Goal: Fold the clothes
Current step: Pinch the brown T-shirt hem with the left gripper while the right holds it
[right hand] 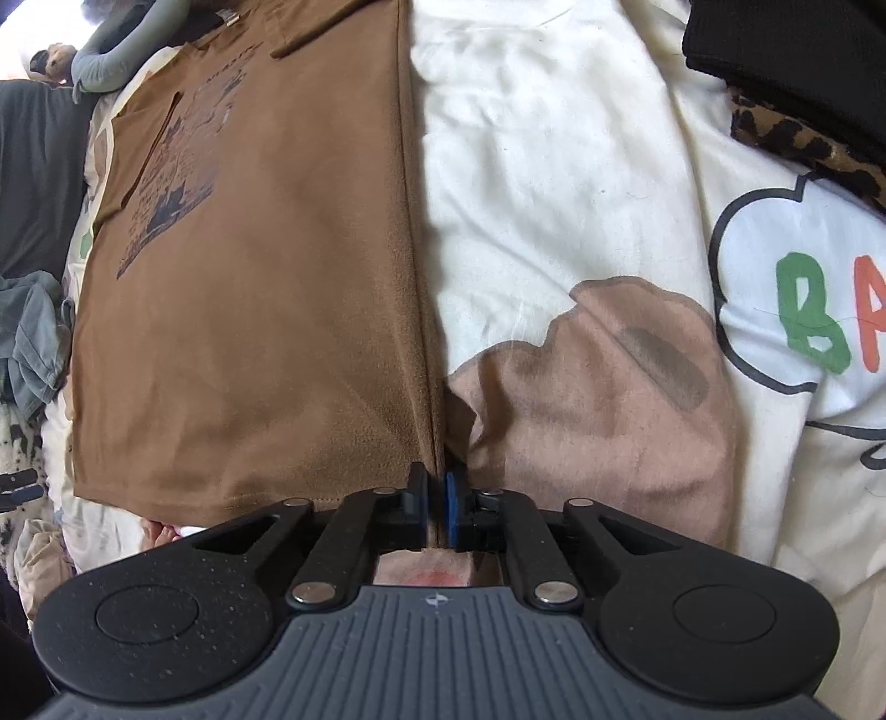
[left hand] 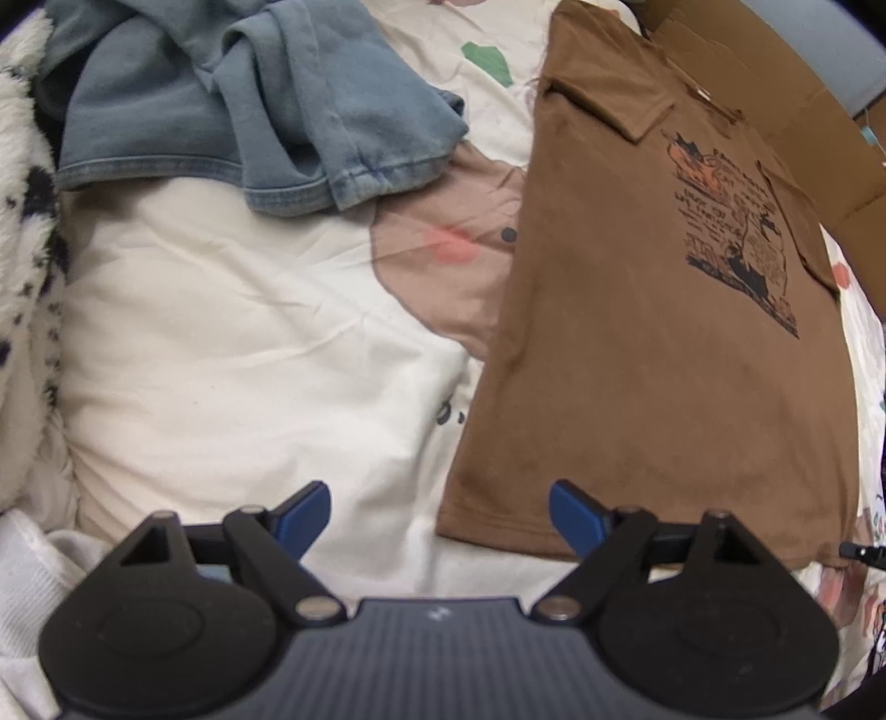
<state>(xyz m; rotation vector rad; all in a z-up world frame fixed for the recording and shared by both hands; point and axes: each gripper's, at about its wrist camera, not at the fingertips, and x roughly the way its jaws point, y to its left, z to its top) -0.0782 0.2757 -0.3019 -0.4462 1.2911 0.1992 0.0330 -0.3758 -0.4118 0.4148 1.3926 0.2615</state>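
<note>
A brown T-shirt [left hand: 637,360] with a dark print lies flat on the cartoon-printed bedsheet [left hand: 221,343], sleeves folded in. In the left wrist view my left gripper [left hand: 440,515] hangs open over the shirt's near hem corner. One blue pad [left hand: 573,518] is over the cloth and the other over the sheet; neither presses on the shirt. In the right wrist view the brown T-shirt [right hand: 249,332] fills the left half. My right gripper [right hand: 437,501] is shut on its side edge close to the hem, and the seam runs straight into the closed jaws.
A crumpled blue denim garment [left hand: 249,99] lies beyond the left gripper, with a fluffy spotted blanket [left hand: 22,249] at the far left. Brown cardboard [left hand: 786,111] borders the shirt's far side. Leopard-print cloth [right hand: 803,144] and a black garment [right hand: 786,44] lie at the upper right. A person's grey sleeve [right hand: 122,50] is at top left.
</note>
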